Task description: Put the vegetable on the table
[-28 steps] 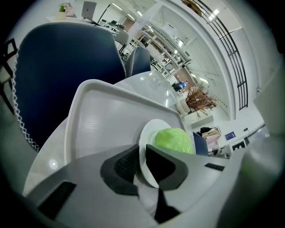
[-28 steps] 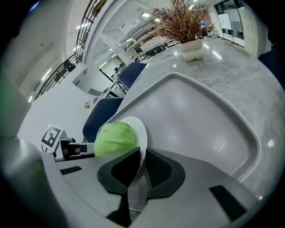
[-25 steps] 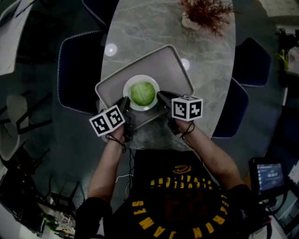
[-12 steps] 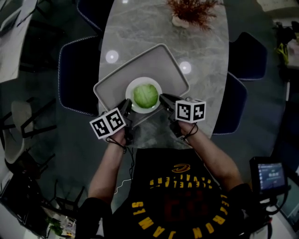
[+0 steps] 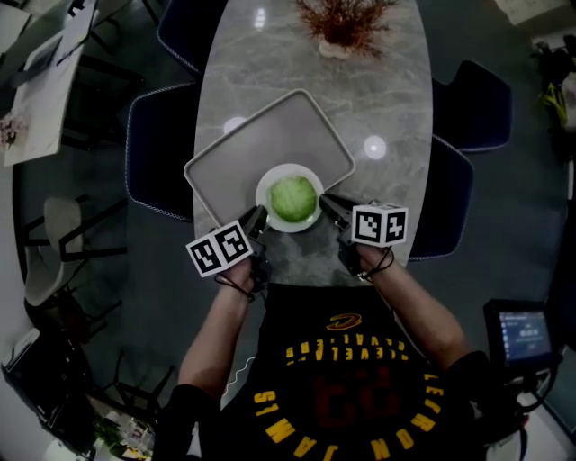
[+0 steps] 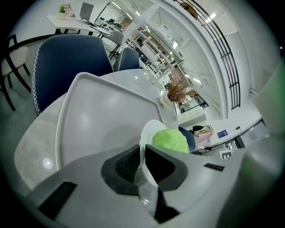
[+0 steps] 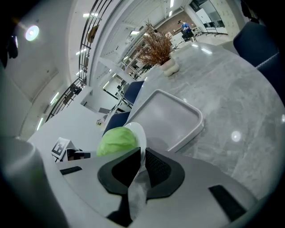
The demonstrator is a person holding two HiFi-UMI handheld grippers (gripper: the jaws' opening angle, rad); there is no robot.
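A round green vegetable (image 5: 293,198) lies on a small white plate (image 5: 270,209). The plate is over the near right edge of a grey tray (image 5: 243,153) on the marble table (image 5: 387,99). My left gripper (image 5: 259,219) is shut on the plate's left rim, and my right gripper (image 5: 326,203) is shut on its right rim. In the left gripper view the plate (image 6: 149,131) rim stands on edge between the jaws, with the vegetable (image 6: 170,140) behind and the tray (image 6: 89,116) beyond. The right gripper view shows the same plate (image 7: 139,133), vegetable (image 7: 116,140) and tray (image 7: 169,120).
A dried reddish plant in a pot (image 5: 342,27) stands at the table's far end. Dark blue chairs (image 5: 157,149) (image 5: 450,198) flank the table. A small screen (image 5: 520,335) glows at the lower right. Bare marble lies right of the tray.
The plate with the vegetable has come from the middle of the tray toward me, to the tray's near right edge. Both grippers have moved with it.
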